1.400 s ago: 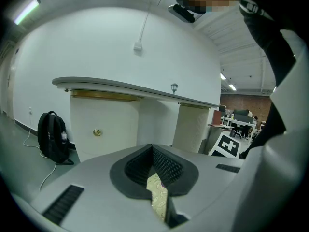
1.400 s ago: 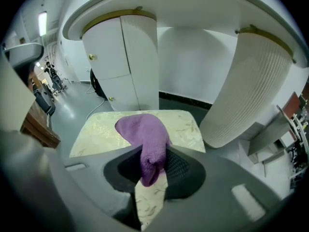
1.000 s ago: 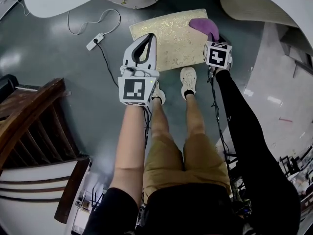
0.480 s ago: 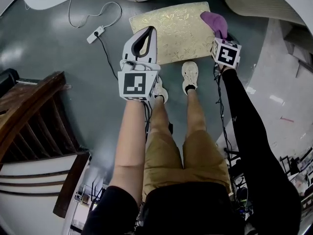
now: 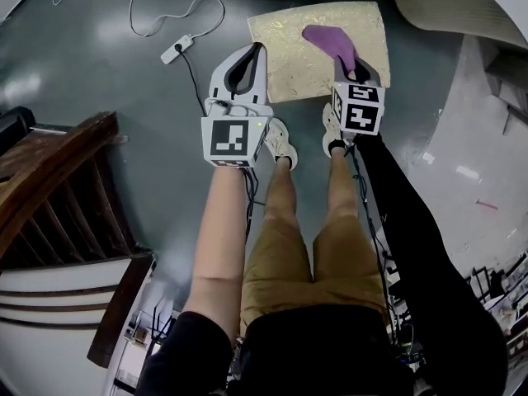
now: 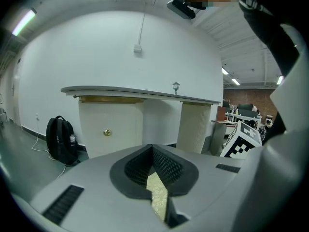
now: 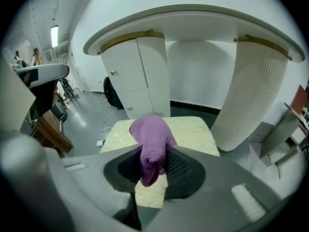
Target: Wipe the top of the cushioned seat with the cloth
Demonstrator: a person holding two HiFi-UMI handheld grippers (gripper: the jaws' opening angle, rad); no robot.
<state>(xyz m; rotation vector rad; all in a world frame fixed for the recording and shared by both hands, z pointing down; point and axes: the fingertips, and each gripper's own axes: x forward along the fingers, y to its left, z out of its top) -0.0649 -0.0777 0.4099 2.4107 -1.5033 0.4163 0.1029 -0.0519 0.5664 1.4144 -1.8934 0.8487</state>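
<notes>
The cushioned seat (image 5: 285, 56) is a gold patterned square pad low on the grey floor, just beyond the person's shoes. A purple cloth (image 5: 328, 40) lies on its top, right of the middle. My right gripper (image 5: 351, 66) is shut on the near end of the cloth, whose far end spreads over the seat. In the right gripper view the cloth (image 7: 150, 144) bulges up between the jaws over the seat (image 7: 193, 129). My left gripper (image 5: 257, 52) hovers over the seat's left near corner, shut and holding nothing. Gold fabric (image 6: 158, 197) shows through its jaw hollow.
A white power strip (image 5: 176, 49) with its cable lies on the floor to the left. A dark wooden stair rail (image 5: 49, 196) stands at the left. A white cabinet (image 7: 140, 76) and a ribbed column (image 7: 246, 95) carry a counter behind the seat. A black backpack (image 6: 60, 139) leans by the cabinet.
My right gripper has dragged the purple cloth from the seat's far right corner leftward toward its middle. The left gripper holds about the same place, still shut.
</notes>
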